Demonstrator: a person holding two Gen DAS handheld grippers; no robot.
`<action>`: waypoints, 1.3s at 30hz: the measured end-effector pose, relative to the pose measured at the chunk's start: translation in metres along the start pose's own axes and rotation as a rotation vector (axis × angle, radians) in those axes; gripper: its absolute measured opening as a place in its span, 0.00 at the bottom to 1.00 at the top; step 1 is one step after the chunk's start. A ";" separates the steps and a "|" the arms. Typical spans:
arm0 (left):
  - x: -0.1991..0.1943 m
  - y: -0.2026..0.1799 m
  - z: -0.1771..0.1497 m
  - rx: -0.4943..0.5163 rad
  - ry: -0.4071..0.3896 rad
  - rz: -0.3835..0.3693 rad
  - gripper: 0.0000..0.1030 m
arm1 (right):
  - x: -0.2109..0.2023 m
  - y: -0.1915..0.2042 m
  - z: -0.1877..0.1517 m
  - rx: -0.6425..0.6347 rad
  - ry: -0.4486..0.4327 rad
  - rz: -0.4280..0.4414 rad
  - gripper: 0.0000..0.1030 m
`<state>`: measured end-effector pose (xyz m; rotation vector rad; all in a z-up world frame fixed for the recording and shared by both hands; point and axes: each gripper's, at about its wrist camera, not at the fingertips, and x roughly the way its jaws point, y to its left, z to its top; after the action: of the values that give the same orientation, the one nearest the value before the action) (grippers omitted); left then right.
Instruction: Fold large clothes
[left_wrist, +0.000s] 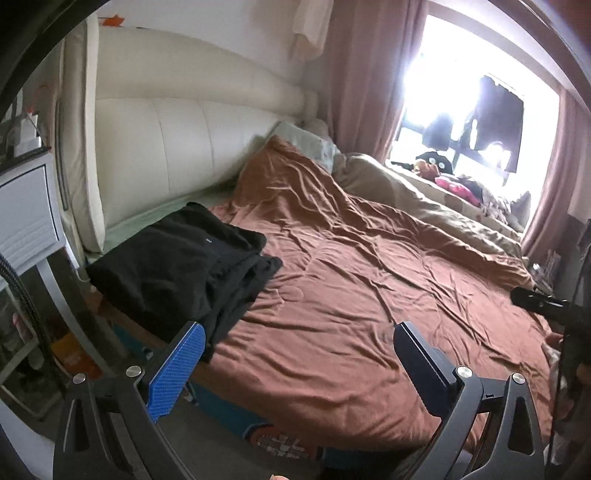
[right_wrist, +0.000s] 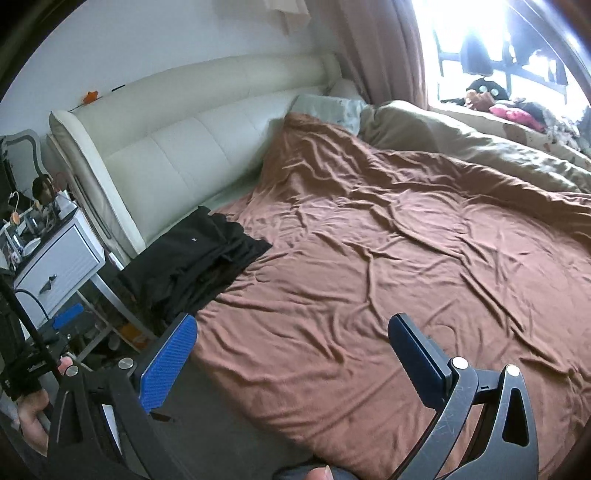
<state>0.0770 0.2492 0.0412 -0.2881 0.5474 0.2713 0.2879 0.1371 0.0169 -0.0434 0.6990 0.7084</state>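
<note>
**A:** Near the bed's head-end corner, on the side by the nightstand (right_wrist: 61, 254), lies a stack of black clothes (left_wrist: 177, 262). It sits on the brown duvet (left_wrist: 351, 288), close to the cream headboard (left_wrist: 184, 147), and one edge hangs a little over the bed's side. Status?

**B:** It reads as folded: flat layers, roughly squared, some loose cloth at the near edge. I cannot count the garments in it. No other large garment lies spread on the brown duvet, so my judgement is that this pile is done or close to it. Small items near the window (right_wrist: 498, 55) are too far off to identify.

**A:** Left gripper (left_wrist: 299, 363)?

**B:** Jaws spread wide, nothing between them. Blue pad (left_wrist: 177, 373) faces inward. It points downward across the near edge of the bed, with the stack off to its left, well clear of the fingers.

**A:** Right gripper (right_wrist: 295, 354)?

**B:** Same: fingers far apart, empty, angled down over the near edge of the duvet. The stack is to its upper left, not touching.

**A:** Anything left to do?

**B:** Possibly tidying the loose near edge of the stack. If more clothes remain, they are outside both views.
</note>
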 end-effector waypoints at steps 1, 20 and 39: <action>-0.003 -0.001 -0.004 0.009 -0.005 -0.004 0.99 | -0.008 0.002 -0.006 -0.006 -0.012 -0.017 1.00; -0.063 -0.023 -0.075 0.147 -0.041 -0.110 1.00 | -0.100 0.014 -0.137 0.033 -0.151 -0.138 1.00; -0.090 -0.035 -0.110 0.229 -0.110 -0.153 0.99 | -0.140 0.047 -0.223 0.066 -0.237 -0.261 1.00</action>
<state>-0.0366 0.1640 0.0075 -0.0916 0.4409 0.0744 0.0549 0.0325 -0.0622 0.0106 0.4774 0.4310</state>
